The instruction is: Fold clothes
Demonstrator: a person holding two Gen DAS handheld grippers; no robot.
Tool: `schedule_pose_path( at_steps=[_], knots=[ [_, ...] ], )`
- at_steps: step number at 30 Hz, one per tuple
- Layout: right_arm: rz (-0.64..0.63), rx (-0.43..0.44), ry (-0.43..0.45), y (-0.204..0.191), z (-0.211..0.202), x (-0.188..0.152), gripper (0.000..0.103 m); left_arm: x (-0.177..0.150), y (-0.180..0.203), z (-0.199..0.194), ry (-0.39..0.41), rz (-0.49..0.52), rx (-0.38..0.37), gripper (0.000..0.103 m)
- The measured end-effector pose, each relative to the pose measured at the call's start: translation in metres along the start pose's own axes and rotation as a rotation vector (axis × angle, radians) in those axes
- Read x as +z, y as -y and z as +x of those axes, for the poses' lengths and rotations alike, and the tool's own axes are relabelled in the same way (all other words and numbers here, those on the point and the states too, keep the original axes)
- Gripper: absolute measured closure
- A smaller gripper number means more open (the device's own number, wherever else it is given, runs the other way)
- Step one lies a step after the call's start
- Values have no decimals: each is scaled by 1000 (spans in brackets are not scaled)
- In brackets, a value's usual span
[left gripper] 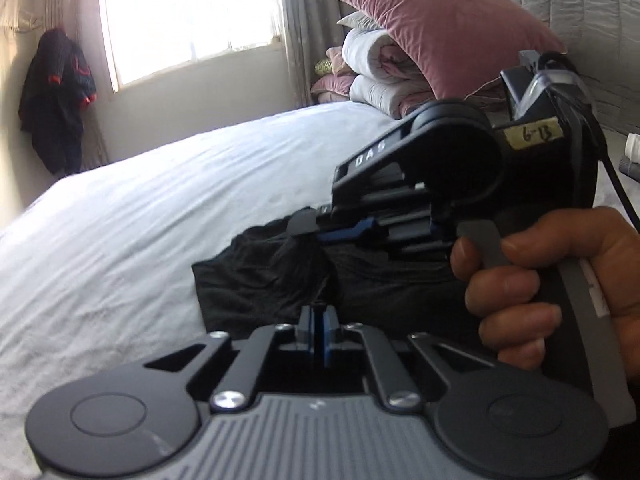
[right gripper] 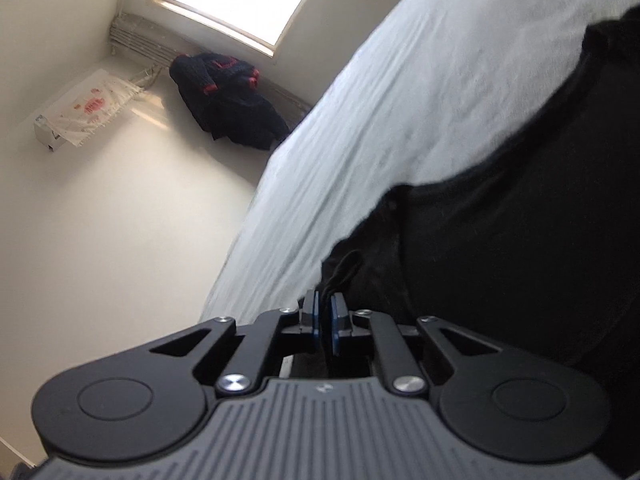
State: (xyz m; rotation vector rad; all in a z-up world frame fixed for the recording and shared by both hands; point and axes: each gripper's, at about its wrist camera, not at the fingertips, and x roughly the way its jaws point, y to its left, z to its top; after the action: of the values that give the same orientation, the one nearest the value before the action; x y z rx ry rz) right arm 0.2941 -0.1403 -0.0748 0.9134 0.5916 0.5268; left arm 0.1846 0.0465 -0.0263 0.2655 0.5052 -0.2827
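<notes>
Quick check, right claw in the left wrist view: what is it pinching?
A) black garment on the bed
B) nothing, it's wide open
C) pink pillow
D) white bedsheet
A: the right claw is closed on a bunched fold of the black garment, which lies on the white bedsheet.

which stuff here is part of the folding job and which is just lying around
In the job: black garment, left claw, right claw, white bed.

Lying about: pink pillow, rolled bedding, dark jacket by the window.
</notes>
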Motion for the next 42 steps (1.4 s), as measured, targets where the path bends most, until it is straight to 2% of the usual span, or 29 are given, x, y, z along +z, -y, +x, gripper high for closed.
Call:
schedule_pose_path(
  at_steps=[5,7,8,11,13,15,19,22,23,26,27,30,38,42],
  knots=[
    [-31,-2,45,-8,-7,4,96,8,-3,-13,59,-19,-19,99],
    [-59,-69,17,-9,-2,3,96,8,-5,-13,59,-29,-33,99],
    [-65,-88,11,-9,0,2,89,7,-5,-11,52,-21,-25,99],
    [-11,-112,-66,1,4,3,88,5,-8,-7,30,-24,9,99],
    [16,-103,-105,2,4,4,82,4,-15,-6,33,-62,8,99],
    [47,-97,-138,0,2,6,50,4,-20,-7,45,-89,1,99],
    [80,-64,-186,-4,-4,5,49,4,-23,-9,55,-102,-4,99],
    [114,-40,-211,-1,1,-1,49,4,-26,-11,42,-117,-45,99],
    [125,-32,-201,2,3,-4,51,5,-28,-10,32,-125,-67,99],
    [97,-24,-134,5,5,-10,68,3,-28,-13,3,-116,-110,99],
    [69,-44,-109,5,4,-11,80,2,-28,-13,-5,-104,-113,99],
    [-19,-110,-54,2,1,-15,97,1,-25,-12,-20,-89,-124,99],
    [-297,-180,35,-42,-14,-23,97,0,-28,-16,-1,-113,-145,99],
    [-364,-232,62,-57,-17,-19,97,2,-33,-21,32,-144,-171,99]
  ],
)
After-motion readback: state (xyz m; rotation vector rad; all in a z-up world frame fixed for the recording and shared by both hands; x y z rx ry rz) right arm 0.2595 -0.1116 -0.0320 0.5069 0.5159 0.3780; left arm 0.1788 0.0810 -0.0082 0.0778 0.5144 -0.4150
